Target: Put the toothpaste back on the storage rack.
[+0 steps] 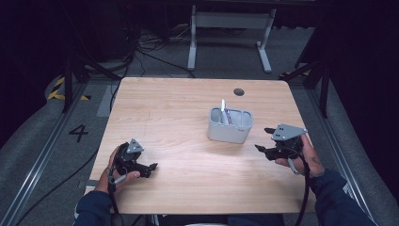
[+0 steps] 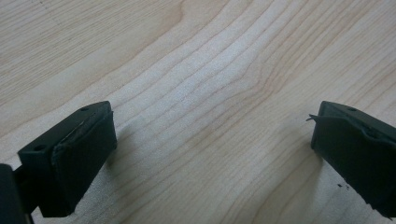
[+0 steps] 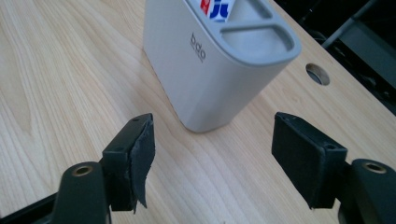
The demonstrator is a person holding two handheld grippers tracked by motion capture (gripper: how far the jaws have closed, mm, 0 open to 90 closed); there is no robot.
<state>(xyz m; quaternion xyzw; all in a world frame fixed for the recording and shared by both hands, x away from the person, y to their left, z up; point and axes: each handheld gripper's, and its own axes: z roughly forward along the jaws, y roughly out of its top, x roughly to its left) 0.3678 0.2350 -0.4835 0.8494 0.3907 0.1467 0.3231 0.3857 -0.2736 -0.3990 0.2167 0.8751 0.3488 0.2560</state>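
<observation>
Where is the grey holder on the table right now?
In the high view the grey holder stands right of the table's centre, nearer the right gripper, below the round cable hole.

A lab: floor rails, black curtains, cables, lone table.

The left gripper has its jaws wide apart — between them lies bare wooden table, nothing held.

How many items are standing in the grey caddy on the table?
2 visible: a white stick-like item upright in the grey caddy's left compartment, and a reddish one leaning beside it. More may be hidden below the rim.
</observation>
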